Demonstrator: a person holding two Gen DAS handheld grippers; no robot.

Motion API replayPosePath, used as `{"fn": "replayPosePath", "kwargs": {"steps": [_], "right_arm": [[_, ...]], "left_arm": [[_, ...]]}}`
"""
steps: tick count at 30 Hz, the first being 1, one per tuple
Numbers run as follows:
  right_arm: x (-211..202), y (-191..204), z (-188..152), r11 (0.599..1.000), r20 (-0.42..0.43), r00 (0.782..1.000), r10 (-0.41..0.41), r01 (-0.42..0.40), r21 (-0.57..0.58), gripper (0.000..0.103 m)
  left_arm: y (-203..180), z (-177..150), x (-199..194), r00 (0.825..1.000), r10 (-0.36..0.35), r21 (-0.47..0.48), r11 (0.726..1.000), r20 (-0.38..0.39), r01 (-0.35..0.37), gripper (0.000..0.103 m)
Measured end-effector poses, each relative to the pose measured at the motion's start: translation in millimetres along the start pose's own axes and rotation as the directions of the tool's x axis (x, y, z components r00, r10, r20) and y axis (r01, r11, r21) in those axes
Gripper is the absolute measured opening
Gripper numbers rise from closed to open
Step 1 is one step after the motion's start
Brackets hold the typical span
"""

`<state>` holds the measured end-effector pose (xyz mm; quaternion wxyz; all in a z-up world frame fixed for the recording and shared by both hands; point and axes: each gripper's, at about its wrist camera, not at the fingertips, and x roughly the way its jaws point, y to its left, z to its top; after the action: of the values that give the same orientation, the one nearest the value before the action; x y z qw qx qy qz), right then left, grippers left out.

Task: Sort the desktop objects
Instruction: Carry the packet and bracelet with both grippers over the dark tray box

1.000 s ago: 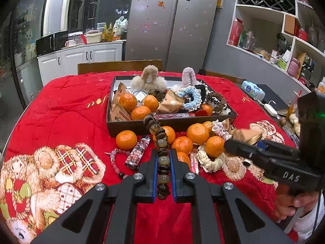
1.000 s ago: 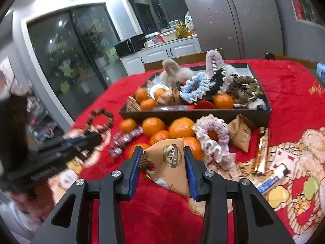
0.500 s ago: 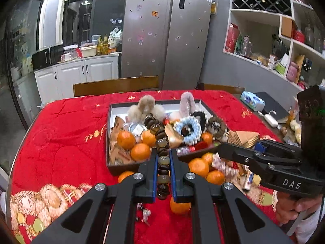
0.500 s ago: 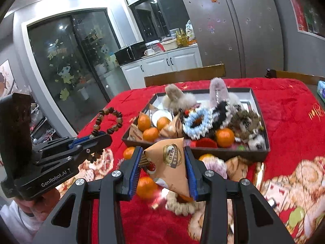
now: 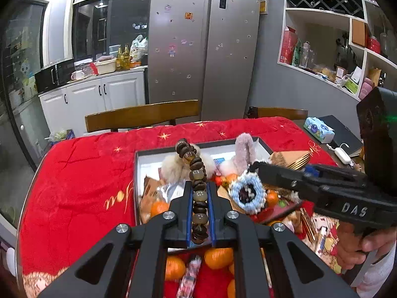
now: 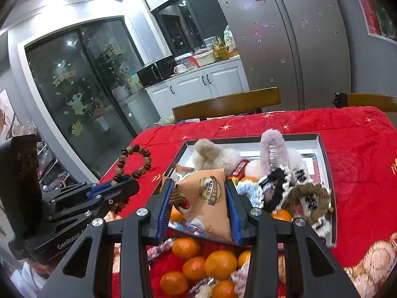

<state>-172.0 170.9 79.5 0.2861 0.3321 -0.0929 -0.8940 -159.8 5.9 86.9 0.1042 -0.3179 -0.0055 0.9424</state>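
Observation:
My left gripper (image 5: 199,186) is shut on a brown bead bracelet (image 5: 196,171) and holds it in the air above the near left part of the dark tray (image 5: 137,173). The bracelet also shows in the right wrist view (image 6: 135,160). My right gripper (image 6: 199,191) is shut on a tan triangular snack packet (image 6: 209,198), held above the tray's near edge (image 6: 331,173). The tray holds fluffy hair ties, scrunchies, snack packets and tangerines.
Several tangerines (image 6: 219,264) and a wrapped candy (image 5: 189,273) lie on the red tablecloth (image 5: 82,178) before the tray. Wooden chairs (image 5: 141,116) stand at the far edge. A tissue pack (image 5: 318,129) and a charger lie far right.
Both grippers have risen and moved forward over the tray, each still carrying its object. The loose items on the cloth now lie below and behind the fingers.

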Motion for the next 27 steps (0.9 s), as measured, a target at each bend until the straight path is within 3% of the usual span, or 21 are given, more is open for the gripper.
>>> {"fn": "replayPosePath", "kwargs": {"steps": [8,11,18,27], "right_arm": [[47.6,-16.6,20.6,0.999,-0.050,0.999,-0.015,0.017,0.027,0.039],[68.3,-26.1,25.6,0.998,-0.095,0.995,-0.023,0.028,0.050,0.039],[83.3,-38.9,24.2,0.997,-0.110,0.993,-0.050,0.056,0.054,0.039],[96.2,-37.3,18.6,0.997,-0.135,0.988,-0.076,0.074,-0.023,0.039]], "left_arm": [[13.0,22.9,46.3,0.999,-0.008,-0.042,0.999,-0.044,0.006,0.011],[17.1,24.0,58.1,0.996,-0.037,-0.076,0.997,-0.076,0.032,0.011],[30.7,15.2,87.4,0.992,-0.060,-0.147,0.988,-0.112,0.043,0.011],[26.6,-3.4,125.3,0.978,-0.075,-0.100,0.993,-0.192,0.057,0.011]]}}
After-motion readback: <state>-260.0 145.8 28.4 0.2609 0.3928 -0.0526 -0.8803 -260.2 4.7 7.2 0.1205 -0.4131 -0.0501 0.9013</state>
